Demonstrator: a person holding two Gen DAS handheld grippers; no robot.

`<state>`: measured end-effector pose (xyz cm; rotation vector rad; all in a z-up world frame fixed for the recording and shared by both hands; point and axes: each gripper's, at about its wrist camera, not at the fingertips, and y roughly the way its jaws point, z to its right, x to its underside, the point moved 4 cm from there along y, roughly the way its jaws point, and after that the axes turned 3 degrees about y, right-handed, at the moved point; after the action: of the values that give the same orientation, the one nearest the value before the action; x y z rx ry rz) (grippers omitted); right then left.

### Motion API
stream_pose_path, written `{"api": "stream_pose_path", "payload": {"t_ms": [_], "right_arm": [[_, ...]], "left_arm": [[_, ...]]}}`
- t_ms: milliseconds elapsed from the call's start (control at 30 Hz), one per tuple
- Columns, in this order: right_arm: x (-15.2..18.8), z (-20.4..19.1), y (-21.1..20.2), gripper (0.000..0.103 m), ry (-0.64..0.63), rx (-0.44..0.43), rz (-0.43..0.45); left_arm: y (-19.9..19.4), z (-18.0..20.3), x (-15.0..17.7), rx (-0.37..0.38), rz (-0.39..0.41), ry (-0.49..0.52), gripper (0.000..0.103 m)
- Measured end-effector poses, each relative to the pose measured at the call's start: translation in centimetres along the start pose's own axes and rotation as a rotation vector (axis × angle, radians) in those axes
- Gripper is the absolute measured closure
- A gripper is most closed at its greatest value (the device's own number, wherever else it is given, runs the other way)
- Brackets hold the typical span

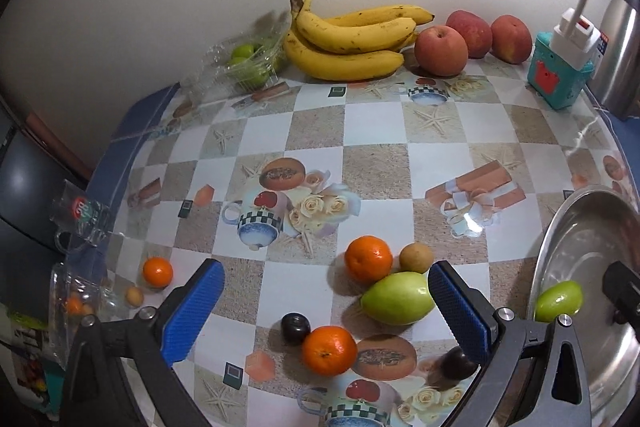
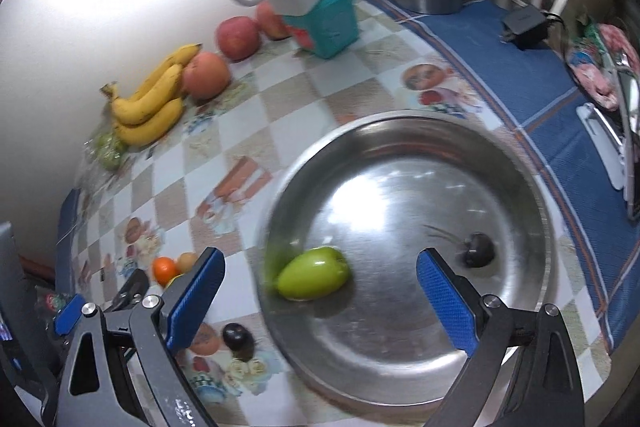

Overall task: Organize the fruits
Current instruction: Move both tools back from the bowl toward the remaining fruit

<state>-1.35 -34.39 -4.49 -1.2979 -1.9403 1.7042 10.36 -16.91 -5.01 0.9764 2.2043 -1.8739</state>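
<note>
Fingers (image 2: 448, 303) on R wide apart, empty, above green fruit (image 2: 314, 278); L fingers (image 1: 194, 311) wide, empty.

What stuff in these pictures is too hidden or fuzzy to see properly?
- Limes, left view: crinkly clear plastic covers them, so I cannot count them.
- Metal dish, left view: cut off by the picture's right edge.
- Green fruit in the dish, right view: its left side is smeared by blur.
- Dark fruit, left view: partly behind the right-hand pad of the left tongs.
</note>
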Motion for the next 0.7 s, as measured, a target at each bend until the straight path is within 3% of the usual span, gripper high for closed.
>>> {"api": "stream_pose_path", "payload": {"t_ms": [167, 533, 700], "right_arm": [[0.5, -2.0, 0.5, 0.006, -0.054, 0.001, -0.01], [3.1, -8.3, 1.7, 0.006, -0.174, -0.131, -0.087], [4.9, -9.9, 2.7, 0.006, -0.238, -0.11, -0.131]], "left_arm": [[0.4, -1.9, -0.1, 0.03, -0.011, -0.046, 0.0], [1.4, -8.6, 0.9, 0.05, -0.049, -0.223, 0.0], [1.8, -10.1, 1.6, 0.072, -0.07, -0.259, 0.0]]}}
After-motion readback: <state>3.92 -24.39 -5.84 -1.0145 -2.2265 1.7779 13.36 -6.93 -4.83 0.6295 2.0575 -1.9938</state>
